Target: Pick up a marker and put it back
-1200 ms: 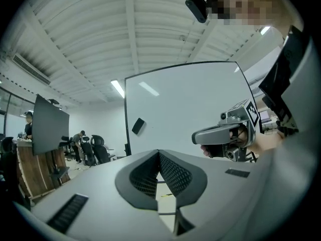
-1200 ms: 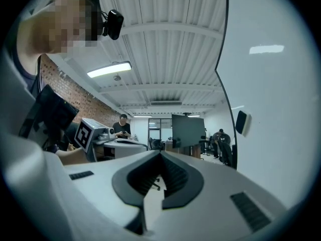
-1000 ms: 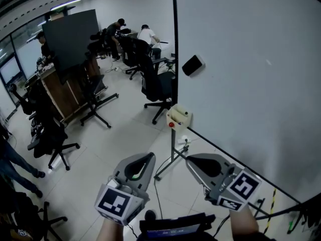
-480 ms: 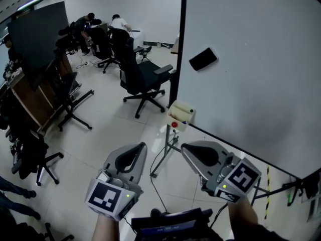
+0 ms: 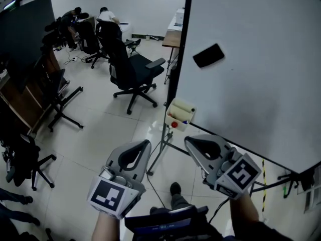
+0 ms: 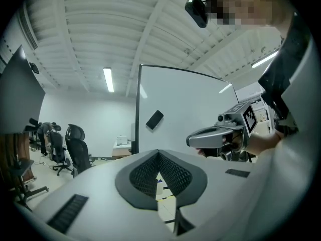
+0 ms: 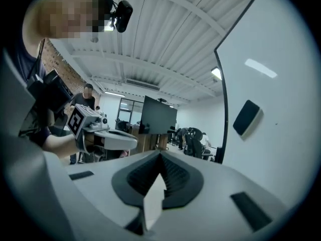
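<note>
The left gripper point(image 5: 146, 144) and the right gripper point(image 5: 188, 141) are held side by side above the floor, near the lower edge of the whiteboard point(image 5: 251, 94). Each is seen in its own view with its jaws pressed together and nothing between them. The marker point(image 5: 174, 124), too small to be made out clearly, is seen as a red tip at the holder point(image 5: 180, 109) on the board's lower left corner, beyond both grippers and apart from them. An eraser point(image 5: 208, 55) is stuck higher on the board.
</note>
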Demonstrator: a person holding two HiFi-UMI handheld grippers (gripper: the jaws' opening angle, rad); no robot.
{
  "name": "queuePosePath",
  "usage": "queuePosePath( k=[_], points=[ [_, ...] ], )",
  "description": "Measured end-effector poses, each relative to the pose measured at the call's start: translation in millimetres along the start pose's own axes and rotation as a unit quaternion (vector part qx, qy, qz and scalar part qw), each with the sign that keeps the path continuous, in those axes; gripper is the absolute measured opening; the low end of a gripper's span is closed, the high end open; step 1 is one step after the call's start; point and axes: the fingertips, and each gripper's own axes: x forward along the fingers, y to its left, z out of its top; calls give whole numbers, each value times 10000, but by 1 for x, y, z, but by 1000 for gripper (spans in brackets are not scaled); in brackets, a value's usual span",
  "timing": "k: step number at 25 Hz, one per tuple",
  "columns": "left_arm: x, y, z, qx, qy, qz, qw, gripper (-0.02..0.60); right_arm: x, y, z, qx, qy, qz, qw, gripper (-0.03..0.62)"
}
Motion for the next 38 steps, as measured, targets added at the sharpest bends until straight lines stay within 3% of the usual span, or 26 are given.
queuePosePath(
  k=[6, 15, 22, 30, 38],
  points=[
    [43, 10, -13, -21, 269, 54, 9996, -2, 14, -51, -20, -88, 83, -120, 9999, 11],
    [142, 25, -22, -24, 457, 420, 9981, -2, 31, -148, -63, -324, 333, 96, 9989, 11],
    [173, 40, -41, -99, 583, 779, 9952, -2, 49, -178, -99, -214, 562, 354, 9976, 25],
    [196, 64, -67, -275, 736, 697, 9945, -2, 75, -198, -132, -15, 655, 358, 9972, 198],
    [206, 81, -90, -357, 1042, 438, 9929, -2, 88, -219, -184, 0, 984, -229, 9949, 204]
  ],
)
